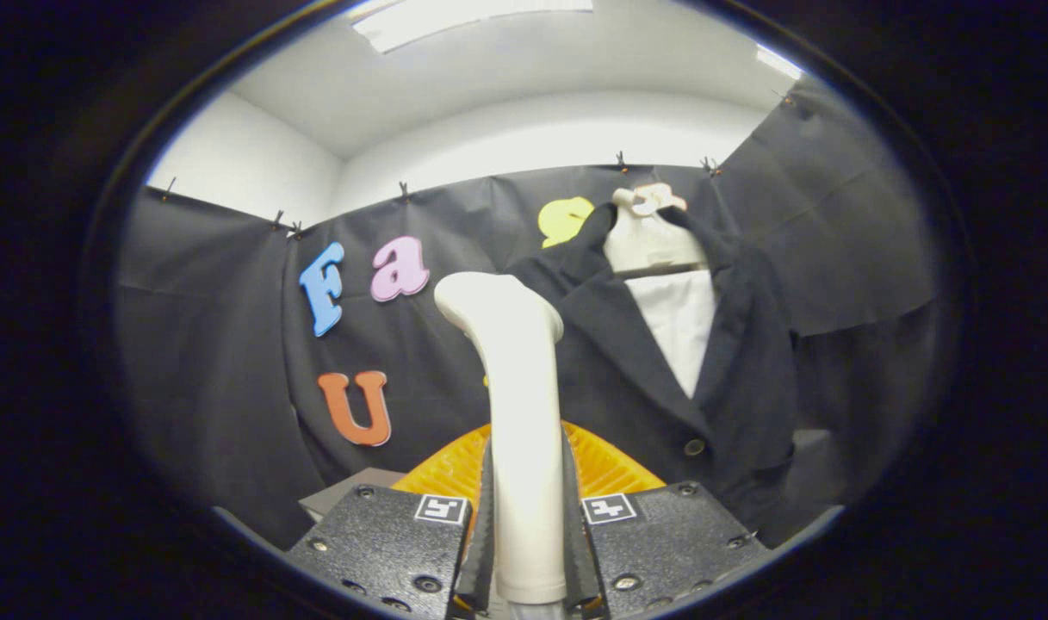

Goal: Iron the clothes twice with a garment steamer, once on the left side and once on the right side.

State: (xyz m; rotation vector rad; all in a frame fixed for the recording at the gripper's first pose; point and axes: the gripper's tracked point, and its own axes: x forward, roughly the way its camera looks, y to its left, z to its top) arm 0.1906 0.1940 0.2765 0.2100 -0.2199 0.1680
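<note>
Approach step: the gripper (pixel 528 525), fingers clenched on the garment steamer (pixel 519 413) handle, holds its head short of the dark jacket (pixel 627 379) at two o'clock; next, bring it onto one side.

The steamer (pixel 524 430) looks like smooth, cream plastic with a soft sheen; the gripper (pixel 528 525) clamps its handle between both fingers, whose blocks have a rough, grainy matt surface set with metal screws. Beyond them hangs a jacket (pixel 610 362) of dark matt cloth with a glossy button, over a smooth white shirt (pixel 680 323). The ridged orange piece (pixel 605 469) behind looks like plastic.
</note>
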